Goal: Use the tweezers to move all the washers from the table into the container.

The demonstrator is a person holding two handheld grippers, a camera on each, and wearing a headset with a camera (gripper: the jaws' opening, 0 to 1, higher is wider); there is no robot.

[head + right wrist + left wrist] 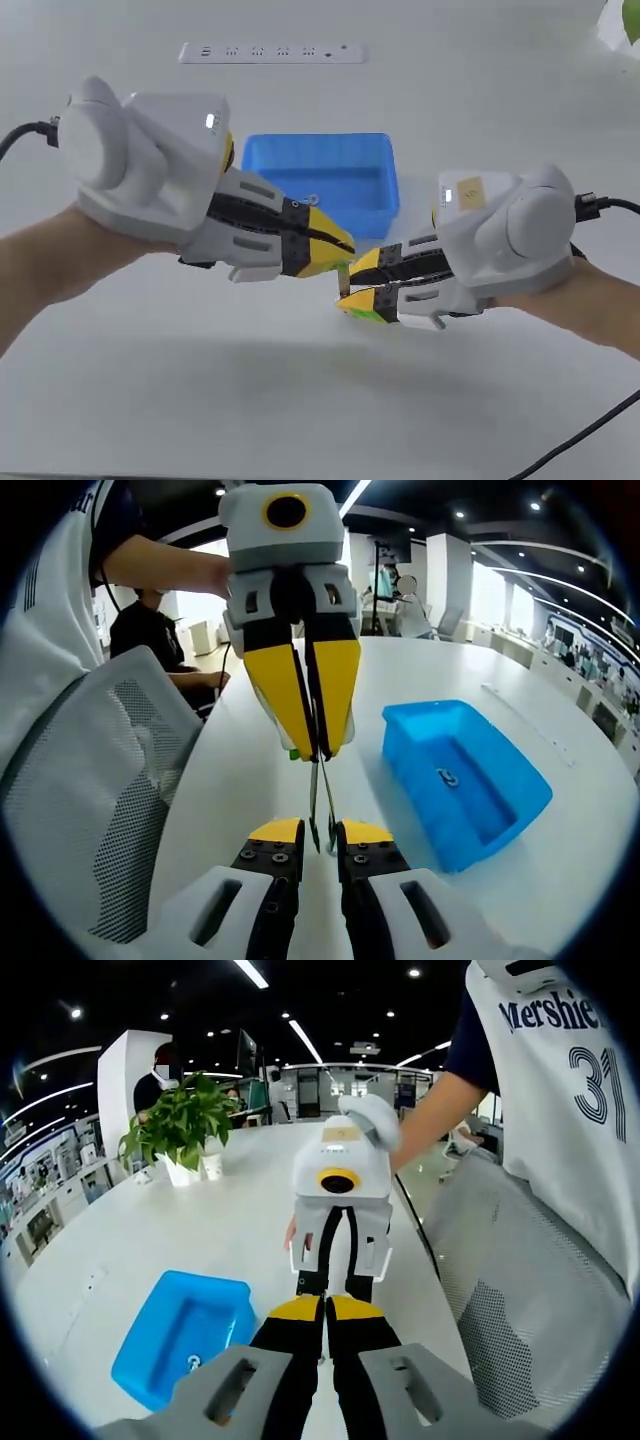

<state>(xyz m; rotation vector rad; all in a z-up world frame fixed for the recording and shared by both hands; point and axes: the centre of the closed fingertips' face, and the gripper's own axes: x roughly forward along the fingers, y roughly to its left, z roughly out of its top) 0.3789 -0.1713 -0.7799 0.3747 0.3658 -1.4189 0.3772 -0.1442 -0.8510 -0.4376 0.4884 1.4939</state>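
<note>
Tweezers of slim silver metal [314, 795], one pair, are clamped in the yellow jaws of the left gripper [315, 752], and their tips reach between the close-set jaws of the right gripper [320, 830]; whether those pinch cannot be told. Just beyond the two grippers' meeting tips stands one blue rectangular plastic container [500, 820] holding one small metal washer [447, 776]. It stands on a white table [300, 400] with one white power strip [272, 52] farther off, in an open office under ceiling strip lights.
</note>
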